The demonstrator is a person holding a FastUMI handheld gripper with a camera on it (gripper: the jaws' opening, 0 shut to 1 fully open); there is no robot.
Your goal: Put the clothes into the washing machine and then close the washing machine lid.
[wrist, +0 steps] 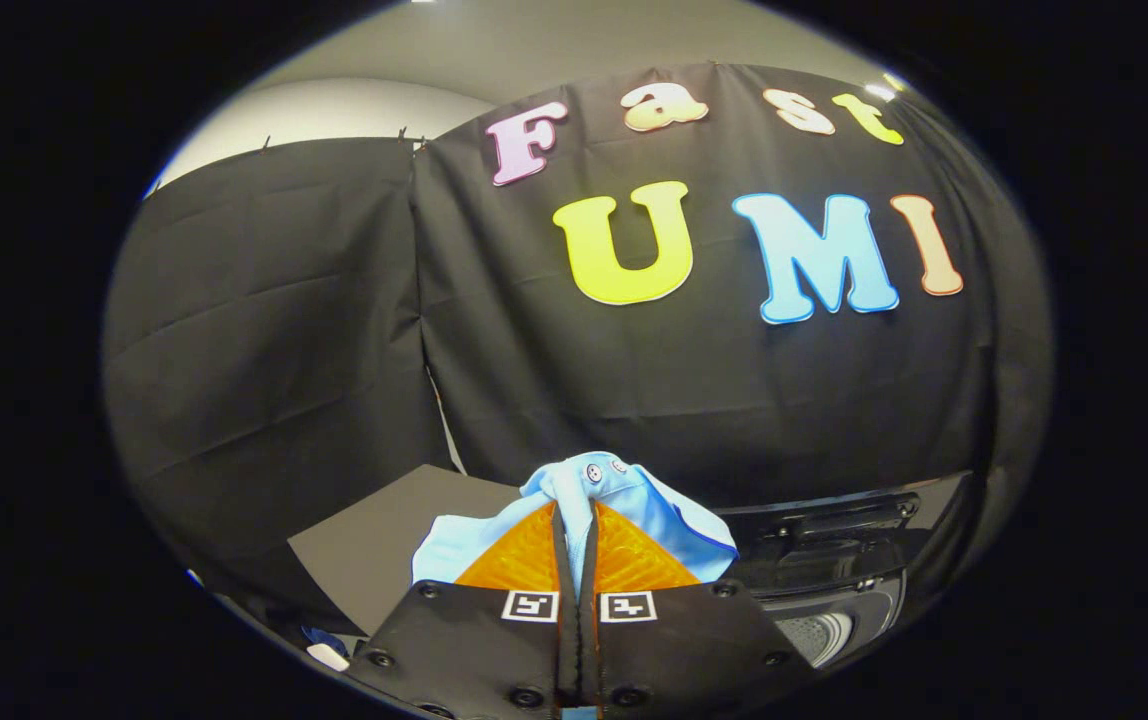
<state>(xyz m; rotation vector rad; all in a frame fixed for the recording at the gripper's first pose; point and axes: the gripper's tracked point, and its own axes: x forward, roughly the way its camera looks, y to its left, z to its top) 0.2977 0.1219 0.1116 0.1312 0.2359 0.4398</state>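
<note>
My gripper (574,520) is shut on a light blue garment (679,520), held up in the air. The cloth bunches around both fingers, and a strip with two small snap buttons (594,470) pokes up between the fingertips. Down to the right of the fingers sits the dark washing machine (834,560), its lid raised against the booth wall. A patch of the pale ribbed drum (819,635) shows in the opening below the lid. The garment hangs left of and above that opening.
Black cloth walls stand close behind and to the left. A dark grey flat surface (374,560) lies left of the machine. A small white and blue item (326,652) rests near that surface's near corner.
</note>
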